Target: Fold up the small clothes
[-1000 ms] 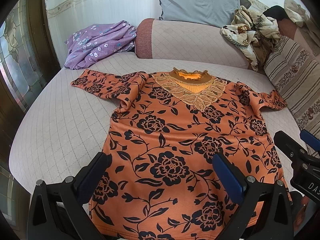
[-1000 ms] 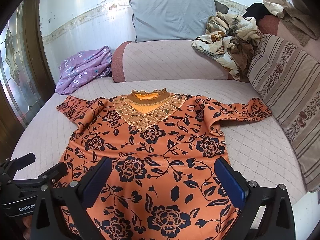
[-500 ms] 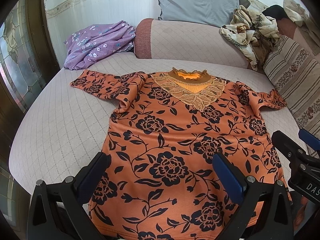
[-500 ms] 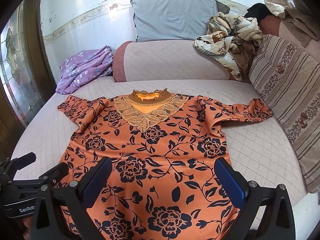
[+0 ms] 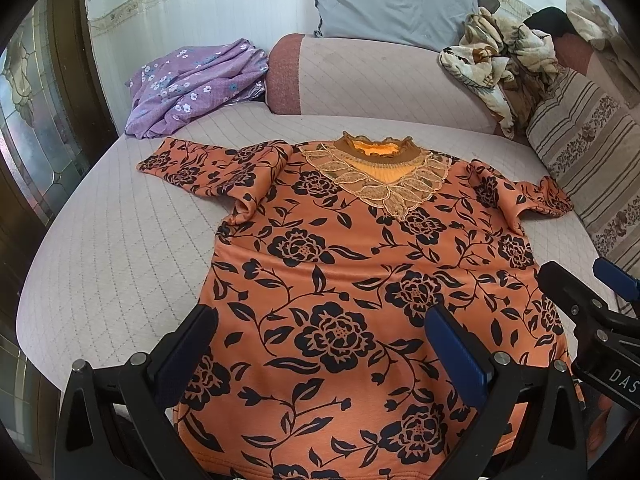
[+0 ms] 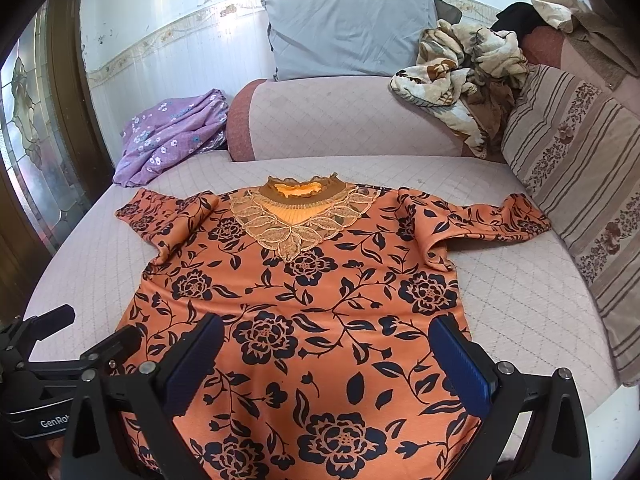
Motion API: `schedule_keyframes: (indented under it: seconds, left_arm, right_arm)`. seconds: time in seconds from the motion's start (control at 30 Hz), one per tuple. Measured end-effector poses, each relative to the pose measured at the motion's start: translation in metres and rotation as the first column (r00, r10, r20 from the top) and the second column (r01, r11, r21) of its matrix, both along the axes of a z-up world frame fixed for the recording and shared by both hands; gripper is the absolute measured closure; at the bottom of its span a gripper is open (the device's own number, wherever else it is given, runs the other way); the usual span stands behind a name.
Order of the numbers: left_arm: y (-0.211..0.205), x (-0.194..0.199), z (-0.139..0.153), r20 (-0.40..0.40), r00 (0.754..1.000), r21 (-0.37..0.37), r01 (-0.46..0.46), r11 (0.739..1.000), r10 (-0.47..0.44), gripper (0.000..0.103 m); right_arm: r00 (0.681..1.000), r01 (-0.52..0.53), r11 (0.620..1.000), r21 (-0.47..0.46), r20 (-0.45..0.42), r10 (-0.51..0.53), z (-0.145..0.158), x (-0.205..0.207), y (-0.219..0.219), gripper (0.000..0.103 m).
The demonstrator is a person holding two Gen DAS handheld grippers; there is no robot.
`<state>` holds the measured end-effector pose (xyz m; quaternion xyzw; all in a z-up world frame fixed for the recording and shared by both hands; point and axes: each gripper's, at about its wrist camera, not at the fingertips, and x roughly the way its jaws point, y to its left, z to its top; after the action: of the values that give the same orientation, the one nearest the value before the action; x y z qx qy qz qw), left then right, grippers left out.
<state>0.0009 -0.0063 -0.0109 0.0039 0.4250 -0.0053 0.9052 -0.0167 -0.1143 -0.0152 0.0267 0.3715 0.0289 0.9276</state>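
An orange top with black flowers [image 5: 344,280] [image 6: 304,312] lies flat, face up, on the quilted bed, lace collar [image 5: 380,172] [image 6: 300,212] toward the far side and both short sleeves spread out. My left gripper [image 5: 320,340] hovers open over the hem's left part, nothing between its blue pads. Over the hem's right part my right gripper [image 6: 326,344] also stands open and empty. Each gripper shows at the edge of the other's view: the right gripper [image 5: 592,320] at the right, the left gripper [image 6: 60,344] at the left.
A purple flowered cloth [image 5: 196,84] [image 6: 172,132] lies at the far left of the quilted bed [image 5: 116,248]. A bolster [image 6: 340,120], grey pillow [image 6: 348,28] and crumpled floral blanket [image 6: 460,76] line the back. A striped cushion [image 6: 580,184] borders the right. Wooden door frame at left.
Both grippers drifted very slightly; the top looks a touch lower in the right wrist view. Nothing was grasped or released.
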Motion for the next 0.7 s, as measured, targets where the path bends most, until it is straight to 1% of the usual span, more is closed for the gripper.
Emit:
schedule_keyframes:
  seconds: [0.13,0.2,0.23,0.3,0.37,0.4,0.43,0.47,0.5,0.53,0.6,0.63,0.67,0.7]
  left_arm:
    - [0.003,0.003,-0.003,-0.013,1.0,-0.011,0.0,1.0,0.0,0.0]
    - [0.012,0.008,-0.009,-0.033,0.999,-0.045,-0.007,0.999,0.006,0.0]
    - [0.02,0.011,-0.013,-0.049,0.999,-0.069,-0.018,0.997,0.015,0.0]
    - [0.042,0.02,-0.023,-0.086,0.995,-0.122,-0.064,0.99,0.054,0.0]
    - [0.073,0.029,-0.034,-0.124,0.985,-0.172,-0.139,0.975,0.119,0.0]
    - [0.086,0.033,-0.038,-0.134,0.98,-0.177,-0.171,0.969,0.148,0.0]
    - [0.108,0.038,-0.041,-0.136,0.97,-0.169,-0.223,0.96,0.202,0.0]
    - [0.121,0.04,-0.042,-0.13,0.963,-0.161,-0.254,0.954,0.235,0.0]
    - [0.135,0.043,-0.043,-0.121,0.956,-0.156,-0.284,0.946,0.267,0.0]
    - [0.152,0.046,-0.044,-0.112,0.946,-0.155,-0.319,0.935,0.304,0.0]
    - [0.182,0.05,-0.047,-0.099,0.926,-0.17,-0.377,0.91,0.365,0.0]
    - [0.196,0.052,-0.05,-0.097,0.915,-0.185,-0.402,0.897,0.391,0.0]
    - [0.21,0.054,-0.056,-0.103,0.906,-0.21,-0.423,0.881,0.411,0.0]
    - [0.222,0.055,-0.062,-0.116,0.896,-0.226,-0.443,0.867,0.428,0.0]
  right_arm:
    - [1.0,-0.008,1.0,0.012,-0.004,0.008,-0.002,0.002,-0.001,0.0]
    - [1.0,-0.023,0.999,0.041,-0.006,0.024,-0.003,0.004,-0.005,0.0]
    - [0.999,-0.034,0.997,0.075,-0.008,0.035,-0.004,0.006,-0.012,0.0]
    - [0.999,-0.043,0.982,0.185,0.001,0.043,-0.008,0.01,-0.037,0.0]
    - [1.0,0.002,0.959,0.284,-0.005,-0.001,-0.014,0.02,-0.073,0.0]
    - [0.999,0.042,0.944,0.327,-0.016,-0.039,-0.018,0.027,-0.096,0.0]
    - [0.997,0.083,0.927,0.366,-0.024,-0.079,-0.022,0.035,-0.12,0.0]
    - [0.993,0.114,0.912,0.394,-0.027,-0.112,-0.026,0.041,-0.139,0.0]
    - [0.987,0.16,0.89,0.427,-0.037,-0.159,-0.032,0.05,-0.165,0.0]
    - [0.974,0.221,0.856,0.467,-0.062,-0.217,-0.041,0.061,-0.195,0.001]
    - [0.942,0.328,0.772,0.545,-0.124,-0.313,-0.061,0.082,-0.249,0.004]
    - [0.921,0.378,0.722,0.579,-0.155,-0.357,-0.072,0.094,-0.275,0.012]
    - [0.899,0.423,0.661,0.62,-0.191,-0.395,-0.085,0.106,-0.299,0.021]
    - [0.877,0.461,0.599,0.655,-0.232,-0.421,-0.097,0.119,-0.32,0.026]
